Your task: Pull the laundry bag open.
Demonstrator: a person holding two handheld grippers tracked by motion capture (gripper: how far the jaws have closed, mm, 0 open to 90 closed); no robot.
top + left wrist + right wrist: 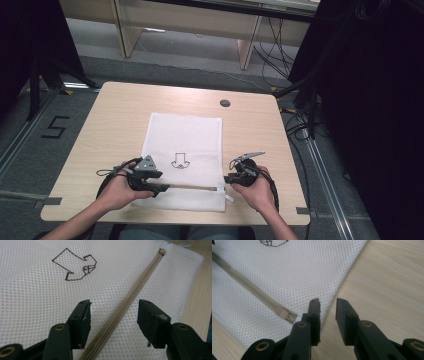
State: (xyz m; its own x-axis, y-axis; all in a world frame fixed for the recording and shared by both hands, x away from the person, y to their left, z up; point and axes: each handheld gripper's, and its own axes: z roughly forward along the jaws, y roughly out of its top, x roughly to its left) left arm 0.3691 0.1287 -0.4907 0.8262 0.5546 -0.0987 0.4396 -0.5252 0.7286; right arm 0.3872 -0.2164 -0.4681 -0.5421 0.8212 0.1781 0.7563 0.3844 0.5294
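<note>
One wooden table (110, 125), white mesh bag (185, 135), grey floor (200, 55)

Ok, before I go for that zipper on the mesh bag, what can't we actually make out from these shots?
- Zipper pull: in the right gripper view the left jaw partly covers it; in the high view it is too small to read.
- Zipper's near end: the left gripper view's bottom edge cuts it off.
- Mesh bag contents: the weave gives nothing away in either gripper view.
- Left gripper jaws: in the high view the gripper body hides how they meet the bag.
</note>
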